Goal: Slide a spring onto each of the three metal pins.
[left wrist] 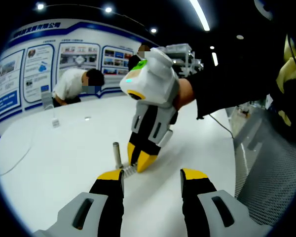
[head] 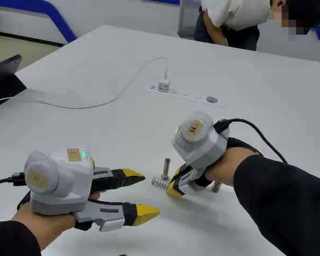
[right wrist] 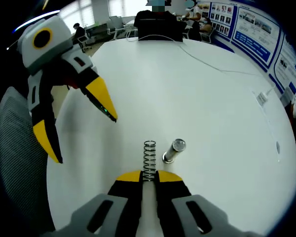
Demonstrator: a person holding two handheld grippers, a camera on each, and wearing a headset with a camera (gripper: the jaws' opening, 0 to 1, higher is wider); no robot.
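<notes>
Now: spring held by one end, beside the pin

Item: spring (right wrist: 149, 159), low over the table (head: 245, 96), its near end pinched between the closed jaws of my right gripper (right wrist: 148, 175), its free end pointing ahead.
Pin (right wrist: 170, 154): upright, bare, just beside the spring.
Left gripper (left wrist: 152, 174): jaws apart, empty, well off to the side.
Second spring (head: 216, 186): lying on the table by my right wrist.
Handling, as I judge it: lift the coil and tip it upright. Centre its open end over the pin's top and lower it straight. Release only once several turns are seated. Grip lightly, since a squeezed coil may flick away.
</notes>
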